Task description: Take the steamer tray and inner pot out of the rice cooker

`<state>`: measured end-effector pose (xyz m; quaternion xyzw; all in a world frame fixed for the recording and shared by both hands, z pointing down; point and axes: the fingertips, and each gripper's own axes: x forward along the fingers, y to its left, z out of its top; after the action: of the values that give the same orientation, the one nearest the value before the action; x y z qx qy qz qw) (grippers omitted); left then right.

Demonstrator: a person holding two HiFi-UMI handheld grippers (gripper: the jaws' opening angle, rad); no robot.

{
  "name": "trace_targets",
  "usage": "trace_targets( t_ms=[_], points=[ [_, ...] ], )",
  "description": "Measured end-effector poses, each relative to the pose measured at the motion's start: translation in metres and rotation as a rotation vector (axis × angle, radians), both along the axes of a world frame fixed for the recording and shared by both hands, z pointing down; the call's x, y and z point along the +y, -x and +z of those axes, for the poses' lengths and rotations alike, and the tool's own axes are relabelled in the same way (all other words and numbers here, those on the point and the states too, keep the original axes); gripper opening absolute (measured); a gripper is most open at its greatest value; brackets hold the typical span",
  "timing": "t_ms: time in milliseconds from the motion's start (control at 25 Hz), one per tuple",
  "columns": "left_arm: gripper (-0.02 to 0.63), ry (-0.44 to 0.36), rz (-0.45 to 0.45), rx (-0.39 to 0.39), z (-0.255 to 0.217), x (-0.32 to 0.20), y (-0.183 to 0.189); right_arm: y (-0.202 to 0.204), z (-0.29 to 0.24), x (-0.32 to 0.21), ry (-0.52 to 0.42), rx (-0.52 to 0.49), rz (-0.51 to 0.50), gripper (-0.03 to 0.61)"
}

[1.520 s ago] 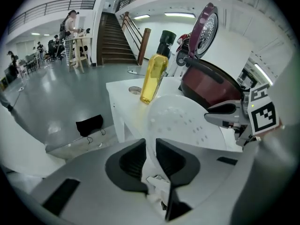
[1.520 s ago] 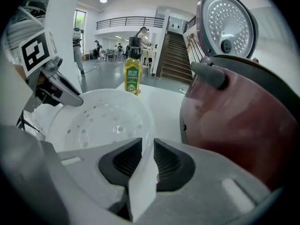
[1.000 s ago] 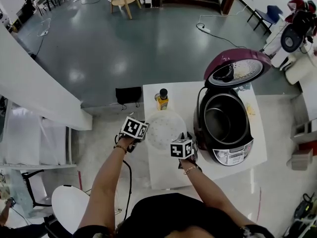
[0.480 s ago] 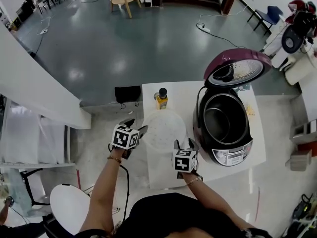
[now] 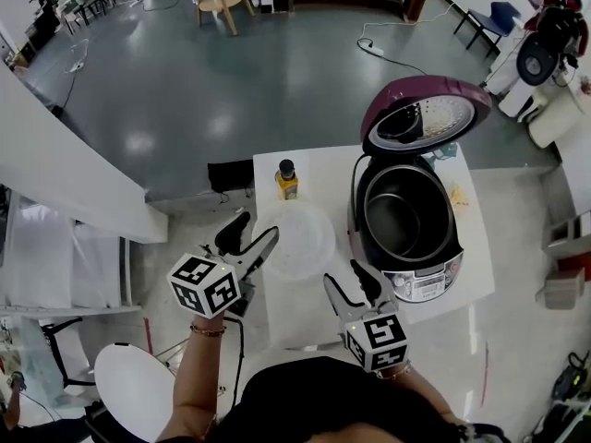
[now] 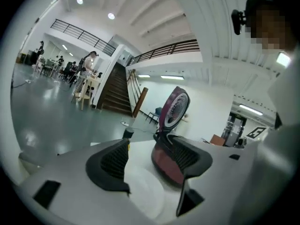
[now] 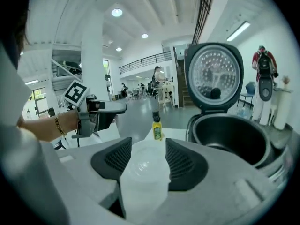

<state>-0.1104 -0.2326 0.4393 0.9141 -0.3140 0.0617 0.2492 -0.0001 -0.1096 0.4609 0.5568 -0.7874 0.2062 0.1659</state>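
Observation:
The translucent white steamer tray (image 5: pixel 295 238) lies flat on the white table (image 5: pixel 319 326), left of the maroon rice cooker (image 5: pixel 420 280). The cooker's lid (image 5: pixel 420 113) stands open and the dark inner pot (image 5: pixel 403 215) sits inside it. My left gripper (image 5: pixel 258 226) hovers open above the tray's left edge. My right gripper (image 5: pixel 343 273) hovers open above the tray's near right side. Neither touches it. In the left gripper view, the tray (image 6: pixel 143 186) shows below the empty gripper (image 6: pixel 140 149). In the right gripper view, the tray (image 7: pixel 143 172) and pot (image 7: pixel 229 137) lie beyond the gripper (image 7: pixel 147 161).
A small yellow bottle (image 5: pixel 286 181) with a black cap stands at the table's far left corner, just behind the tray. A black box (image 5: pixel 229 175) sits on the floor beyond the table. A round white stool (image 5: pixel 138 381) is at my lower left.
Both grippers have opened, let go of the steamer tray's edges and risen away from the table towards me. The tray stays on the table.

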Motion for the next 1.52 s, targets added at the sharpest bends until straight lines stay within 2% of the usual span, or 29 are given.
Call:
trace_targets(
  t_ms=[120, 240, 400, 600, 720, 920, 1120, 1400, 1520],
  points=[
    [0.296, -0.079, 0.031, -0.037, -0.031, 0.012, -0.035, -0.054, -0.030, 0.002, -0.044, 0.107, 0.018, 0.222],
    [0.296, -0.097, 0.050, -0.128, -0.039, 0.017, -0.072, -0.123, -0.054, -0.002, -0.073, 0.222, 0.106, 0.222],
    [0.296, -0.060, 0.144, -0.255, -0.024, 0.030, -0.130, -0.211, -0.044, -0.006, 0.030, 0.313, 0.169, 0.222],
    [0.307, 0.014, 0.242, -0.414, 0.013, 0.042, -0.191, -0.280, -0.012, -0.019, 0.151, 0.348, 0.218, 0.222],
    [0.308, -0.017, 0.238, -0.538, 0.023, 0.035, -0.214, -0.303, 0.003, -0.036, 0.192, 0.429, 0.217, 0.222],
    [0.311, -0.088, 0.199, -0.825, 0.046, 0.013, -0.232, -0.321, 0.036, -0.067, 0.270, 0.579, 0.132, 0.222],
    [0.311, -0.025, 0.212, -0.853, 0.061, 0.003, -0.246, -0.319, 0.051, -0.093, 0.311, 0.673, 0.025, 0.222],
    [0.310, 0.055, 0.196, -0.966, 0.093, -0.009, -0.243, -0.326, 0.089, -0.105, 0.419, 0.790, -0.091, 0.222],
    [0.272, 0.090, 0.178, -0.930, 0.097, -0.012, -0.242, -0.331, 0.098, -0.108, 0.433, 0.816, -0.095, 0.227]
  ],
)
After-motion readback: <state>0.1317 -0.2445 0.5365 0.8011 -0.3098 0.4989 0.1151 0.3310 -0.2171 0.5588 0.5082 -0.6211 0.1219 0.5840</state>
